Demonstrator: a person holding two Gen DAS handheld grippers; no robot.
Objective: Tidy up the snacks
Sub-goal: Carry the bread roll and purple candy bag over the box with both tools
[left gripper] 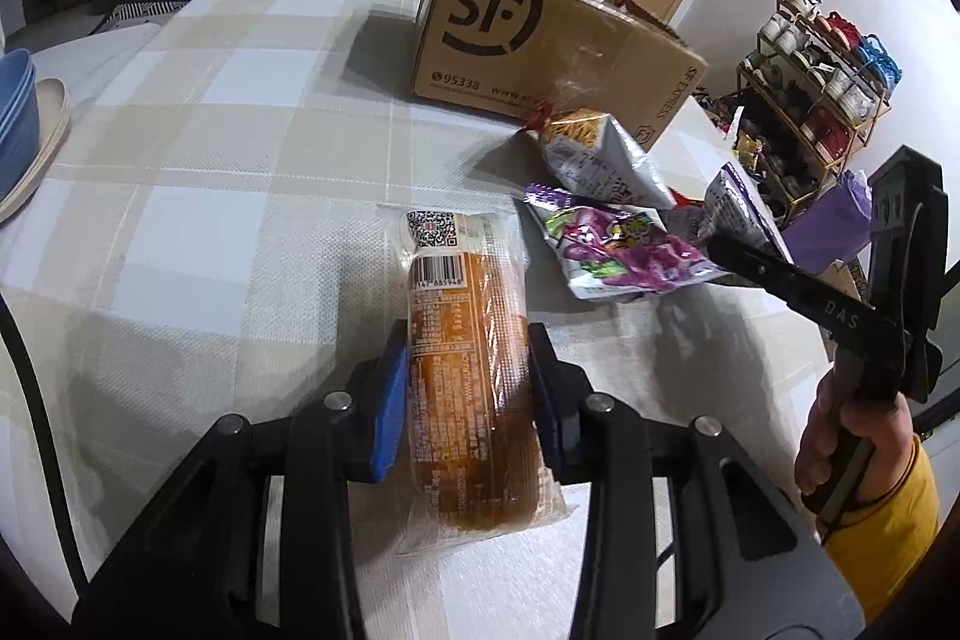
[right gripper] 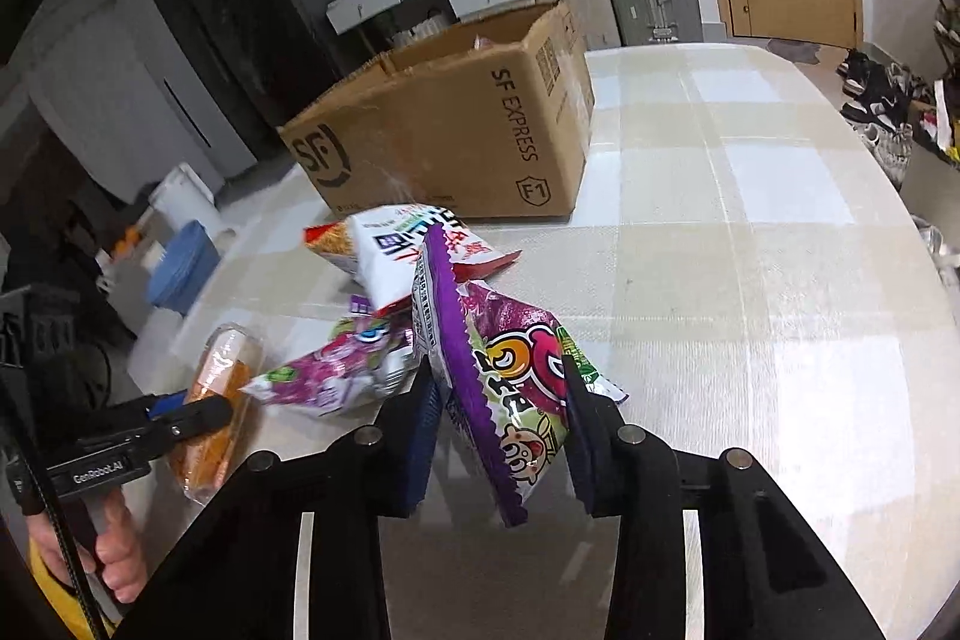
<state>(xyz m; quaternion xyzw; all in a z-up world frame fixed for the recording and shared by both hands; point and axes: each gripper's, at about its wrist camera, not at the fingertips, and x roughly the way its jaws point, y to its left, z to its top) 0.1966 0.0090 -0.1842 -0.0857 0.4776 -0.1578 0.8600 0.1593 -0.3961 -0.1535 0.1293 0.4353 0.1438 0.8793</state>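
Your left gripper [left gripper: 468, 388] is clamped on the wrapped bread loaf [left gripper: 468, 370], its blue pads pressing both long sides while the loaf points toward the cardboard box [left gripper: 540, 40]. Your right gripper [right gripper: 498, 436] is clenched on a purple snack bag [right gripper: 510, 400], which stands on edge between the jaws. The box sits on the checked worktop [right gripper: 750, 220] with its flaps open; something small and pale shows just over the rim in the right wrist view (too little to name), and the rest of its inside is hidden. Just in front of the box lie two more snacks: a white and red chip bag [right gripper: 408, 250] nearest it, and a second purple bag [left gripper: 624, 250] beside that. At the worktop's far edge, blue bowls [left gripper: 15, 124] are stacked on a pale plate [left gripper: 42, 148].
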